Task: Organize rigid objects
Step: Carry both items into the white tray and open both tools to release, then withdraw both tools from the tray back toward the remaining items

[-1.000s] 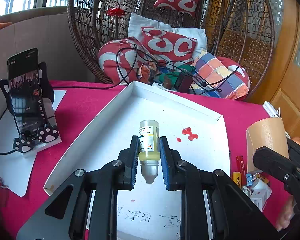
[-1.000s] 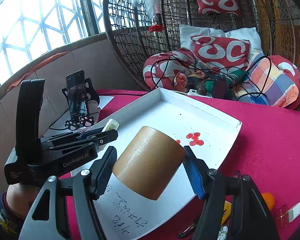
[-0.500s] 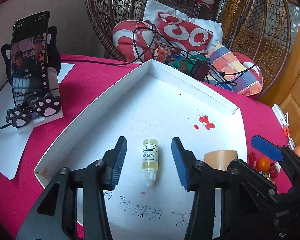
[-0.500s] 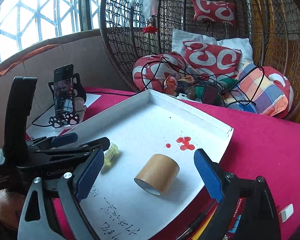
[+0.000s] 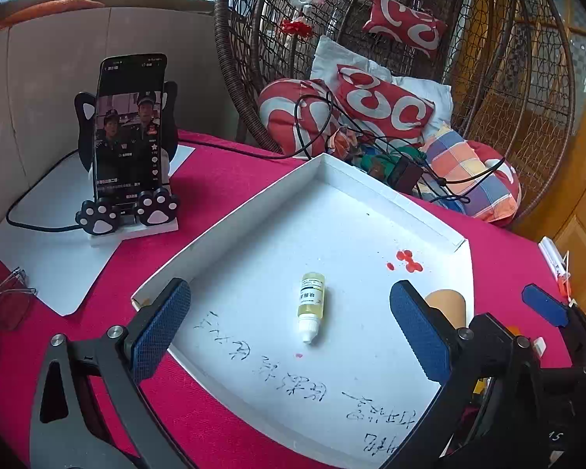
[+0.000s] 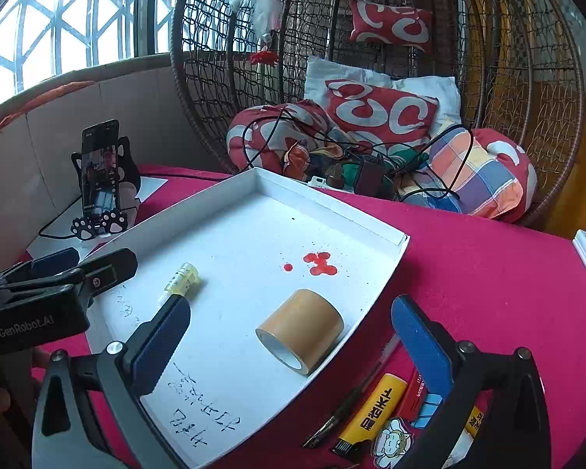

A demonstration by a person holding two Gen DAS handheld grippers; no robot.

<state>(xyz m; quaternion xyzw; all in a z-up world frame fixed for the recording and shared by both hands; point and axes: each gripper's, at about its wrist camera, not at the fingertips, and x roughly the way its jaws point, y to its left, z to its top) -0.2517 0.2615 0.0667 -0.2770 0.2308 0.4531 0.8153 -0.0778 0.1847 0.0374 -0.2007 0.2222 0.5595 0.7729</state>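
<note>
A phone point(image 5: 131, 125) stands in a cat-paw holder, far to the left of the white tray point(image 5: 254, 203), on a sheet of white paper. The tray sits on the red surface point(image 6: 488, 258).

The left tool point(image 5: 289, 328) is wide open and holds nothing. It hangs over the near edge of the tray. A small yellow bottle point(image 5: 311, 305) lies on its side inside the tray, between the open fingers but not touching them. Its white tip points to the near edge.

To the right of the bottle, still inside the tray, lies a brown roll of tape point(image 6: 301, 330). It rests on its side close to the tray's right wall. Some red spots point(image 6: 318, 264) mark the tray floor behind the roll.

The right tool point(image 6: 291, 342) is wide open too, and empty. The roll lies between its blue fingers point(image 6: 420, 342), apart from both.

Just to the right of the tray, near its front corner, a pen point(image 6: 351, 402), a yellow lighter point(image 6: 375, 410) and other small things lie on the surface.
</note>
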